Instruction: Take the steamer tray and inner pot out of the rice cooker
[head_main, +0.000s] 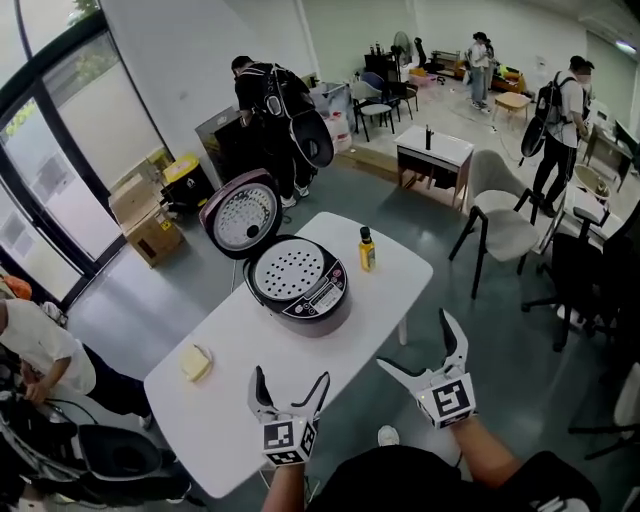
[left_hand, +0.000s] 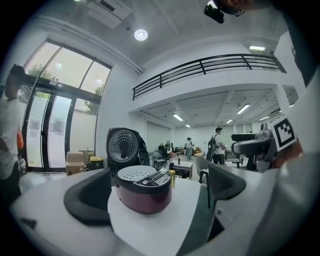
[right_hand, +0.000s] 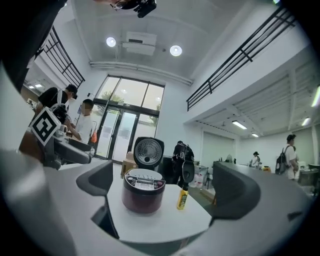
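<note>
A dark red rice cooker (head_main: 299, 288) stands on the white table (head_main: 250, 350) with its lid (head_main: 241, 213) swung up. The perforated steamer tray (head_main: 286, 269) lies in its mouth; the inner pot beneath it is hidden. The cooker (left_hand: 142, 190) sits straight ahead in the left gripper view, and the cooker (right_hand: 143, 190) shows likewise in the right gripper view. My left gripper (head_main: 290, 392) hangs open at the table's near edge. Open as well, my right gripper (head_main: 423, 348) is off the table's near right corner. Both hold nothing.
A small yellow bottle (head_main: 367, 249) stands right of the cooker. A pale yellow block (head_main: 196, 363) lies at the table's left end. Chairs (head_main: 497, 222), a side table (head_main: 432, 152) and cardboard boxes (head_main: 147, 215) surround the table. Several people stand or sit around the room.
</note>
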